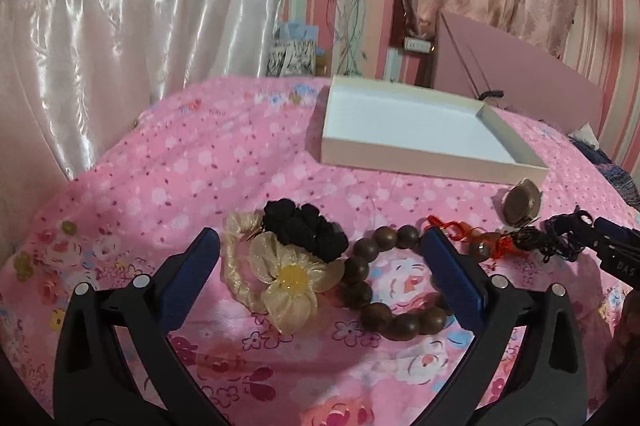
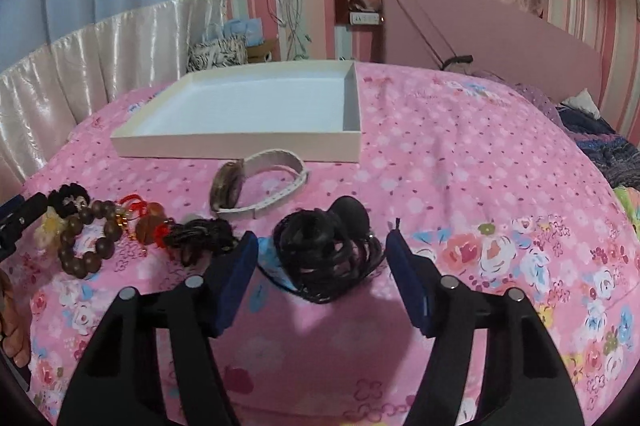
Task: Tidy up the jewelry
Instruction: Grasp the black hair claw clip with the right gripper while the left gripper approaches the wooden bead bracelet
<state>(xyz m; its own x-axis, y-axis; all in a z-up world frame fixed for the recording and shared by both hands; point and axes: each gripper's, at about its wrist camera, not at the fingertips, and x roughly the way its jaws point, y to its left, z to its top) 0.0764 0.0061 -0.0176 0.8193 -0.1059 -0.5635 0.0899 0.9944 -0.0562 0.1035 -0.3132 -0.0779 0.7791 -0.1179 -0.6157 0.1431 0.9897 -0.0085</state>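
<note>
The left tongs stand wide apart low in the frame, over a cream flower scrunchie and a wooden bead bracelet on the pink floral bed. The right tongs also gape wide, around a black hair tie bundle without gripping it. A watch with a white strap lies just above. The letters "DAS" show on the right tongs at the left view's right edge. The white box farther up holds nothing.
</note>
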